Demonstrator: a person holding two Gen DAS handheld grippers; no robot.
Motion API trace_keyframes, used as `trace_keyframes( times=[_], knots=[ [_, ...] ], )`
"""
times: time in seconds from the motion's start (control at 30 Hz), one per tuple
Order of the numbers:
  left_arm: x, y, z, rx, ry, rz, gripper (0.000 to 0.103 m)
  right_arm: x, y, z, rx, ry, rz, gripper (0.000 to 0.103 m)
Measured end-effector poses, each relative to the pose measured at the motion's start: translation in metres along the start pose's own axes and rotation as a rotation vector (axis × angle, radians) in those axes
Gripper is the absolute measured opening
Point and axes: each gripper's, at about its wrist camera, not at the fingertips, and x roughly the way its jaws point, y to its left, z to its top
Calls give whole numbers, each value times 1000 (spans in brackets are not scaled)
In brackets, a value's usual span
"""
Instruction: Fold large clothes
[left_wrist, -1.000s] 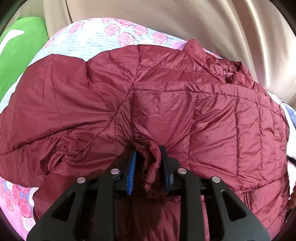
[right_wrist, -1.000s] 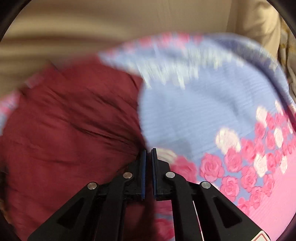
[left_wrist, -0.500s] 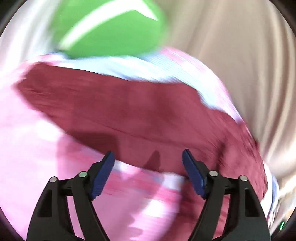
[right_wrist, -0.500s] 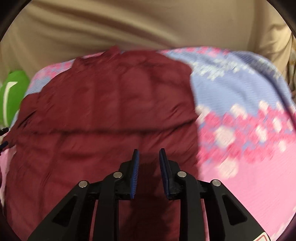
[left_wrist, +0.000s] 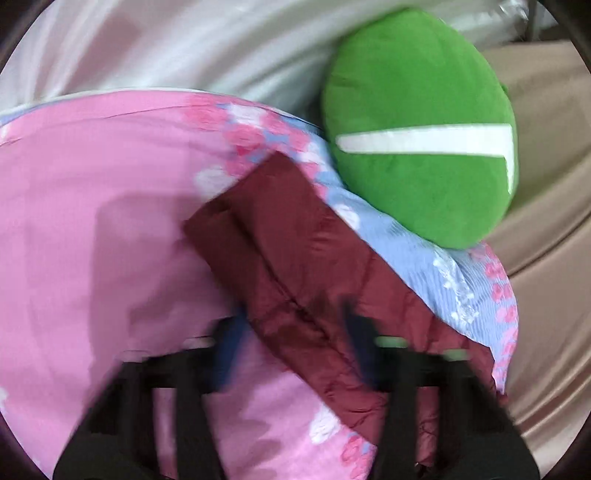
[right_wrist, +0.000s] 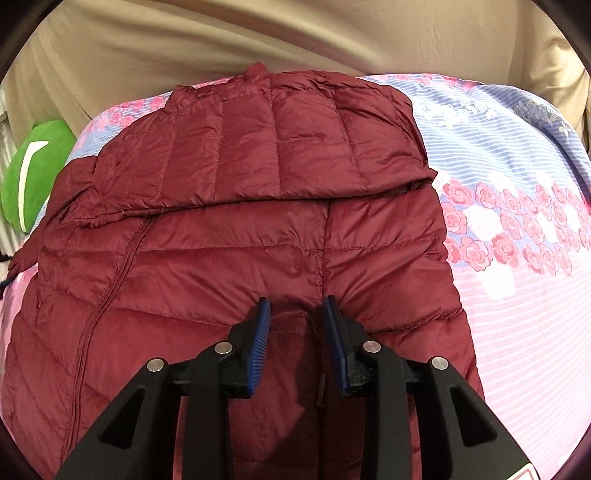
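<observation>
A maroon quilted puffer jacket lay spread on a bed covered by a floral sheet of pink and pale blue. In the right wrist view its long axis ran from near to far, collar at the far end by the beige drape, hem toward the camera, and its far part was folded over the body along a crease running left to right. At the far left of that view a green cushion with a white stripe sat at the bed's edge. In the left wrist view a sleeve of the jacket lay as a long band slanting from far left to near right across the pink sheet, its blunt end at the far left, with the green cushion beyond it on the right. The left gripper was badly smeared by motion; its jaws had just been closing, and the sleeve lay between them, but whether the pads pressed on the cloth could not be told. The right gripper hung over the near part of the jacket's body beside a vertical seam, its jaws having just been parting, the blue ribbed pads standing a little apart with the fabric below and nothing pinched between them.
</observation>
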Motion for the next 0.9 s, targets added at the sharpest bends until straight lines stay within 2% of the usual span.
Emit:
trace_keyframes(
  times=[0.03,0.1,0.17,0.23,0.33,0.4,0.5,0.63,0.77,0.83,0.9],
  knots=[
    [1,-12,3,26,-2,4,5,1,-1,0,7,2,4,30],
    [-13,-44,0,124,-50,0,3,1,-3,-1,18,1,11,30],
    [-35,-76,-11,214,-97,-35,2,1,-4,-2,25,2,18,30],
    [-59,-123,-27,322,-131,-101,1,1,-5,-1,32,2,25,30],
    [-98,-199,-70,494,-147,-233,1,1,-8,-2,40,2,35,31],
    [-126,-256,-117,626,-139,-347,1,0,-9,-2,45,2,42,31],
    [-141,-318,-185,771,-86,-464,1,0,-11,-2,56,1,52,31],
    [-133,-381,-304,948,82,-577,1,-2,-14,-2,72,-1,68,31],
    [-89,-403,-414,1073,236,-547,1,-3,-17,-3,88,-3,85,31],
    [-53,-405,-458,1105,304,-483,1,-4,-18,-4,94,-3,92,31],
    [-28,-397,-483,1115,342,-423,1,-4,-19,-4,100,-4,101,32]
  ],
)
